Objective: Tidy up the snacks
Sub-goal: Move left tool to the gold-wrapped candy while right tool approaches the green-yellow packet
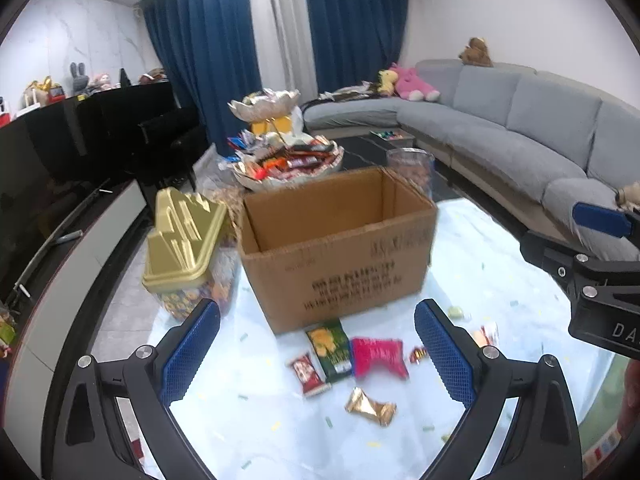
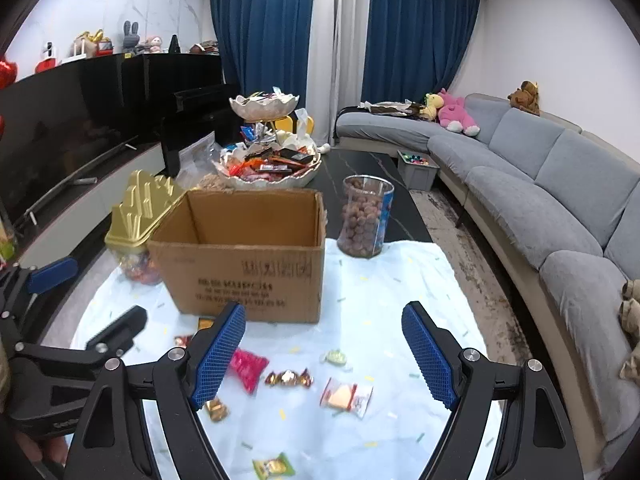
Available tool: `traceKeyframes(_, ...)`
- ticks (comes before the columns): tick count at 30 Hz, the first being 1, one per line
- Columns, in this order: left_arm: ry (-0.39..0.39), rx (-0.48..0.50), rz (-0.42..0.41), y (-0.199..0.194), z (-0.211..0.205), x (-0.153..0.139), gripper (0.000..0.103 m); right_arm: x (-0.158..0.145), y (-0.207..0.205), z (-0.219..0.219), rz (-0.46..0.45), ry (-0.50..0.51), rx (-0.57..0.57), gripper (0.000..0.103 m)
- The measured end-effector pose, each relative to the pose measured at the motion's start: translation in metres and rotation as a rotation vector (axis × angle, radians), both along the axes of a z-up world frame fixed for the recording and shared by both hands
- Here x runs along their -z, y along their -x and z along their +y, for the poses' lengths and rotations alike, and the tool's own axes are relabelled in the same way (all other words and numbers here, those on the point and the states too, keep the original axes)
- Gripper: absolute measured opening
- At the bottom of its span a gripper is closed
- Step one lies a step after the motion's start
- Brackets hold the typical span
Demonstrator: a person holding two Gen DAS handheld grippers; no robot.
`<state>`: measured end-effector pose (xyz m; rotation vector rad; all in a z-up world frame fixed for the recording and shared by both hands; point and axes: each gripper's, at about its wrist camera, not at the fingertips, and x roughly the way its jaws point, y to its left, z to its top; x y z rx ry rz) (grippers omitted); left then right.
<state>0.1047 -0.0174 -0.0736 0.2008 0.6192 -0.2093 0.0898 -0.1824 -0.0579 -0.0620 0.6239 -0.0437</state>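
The loose snack packets (image 2: 346,392) lie scattered on the pale cloth (image 2: 400,280) in front of the open cardboard box (image 2: 240,264). They look light, crinkly and slippery (foil mostly, though blur hides detail), so I'd pinch each across its flat middle. My right gripper (image 2: 324,356) and left gripper (image 1: 316,352) both hang tilted down over them, jaws spread wide, holding nothing.

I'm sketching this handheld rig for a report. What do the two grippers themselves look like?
Both look alike. The left gripper and the right gripper each have two black, angular finger arms with triangular cut-outs and round silver bolt heads. Each finger ends in a bright blue pad with a fine diamond-grid texture. The right gripper's black body carries white lettering, only partly legible. No cables or sleeves are visible.
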Motion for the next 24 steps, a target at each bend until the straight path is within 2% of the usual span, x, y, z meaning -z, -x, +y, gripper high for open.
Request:
traceKeyframes(7, -0.024, 0.080, 0.014, 0.024, -0.003, 0.033, 0.099, 0.025, 0.027, 0.004, 0.010, 0.011, 0.004, 0.081)
traceKeyframes(15, -0.012, 0.111, 0.061, 0.030, -0.001, 0.062, 0.099, 0.045, 0.038, 0.006, 0.027, 0.027, 0.011, 0.081)
traceKeyframes(24, -0.054, 0.212, 0.071, 0.034, -0.009, 0.088, 0.099, 0.081, 0.049, 0.010, 0.090, 0.001, -0.002, 0.081)
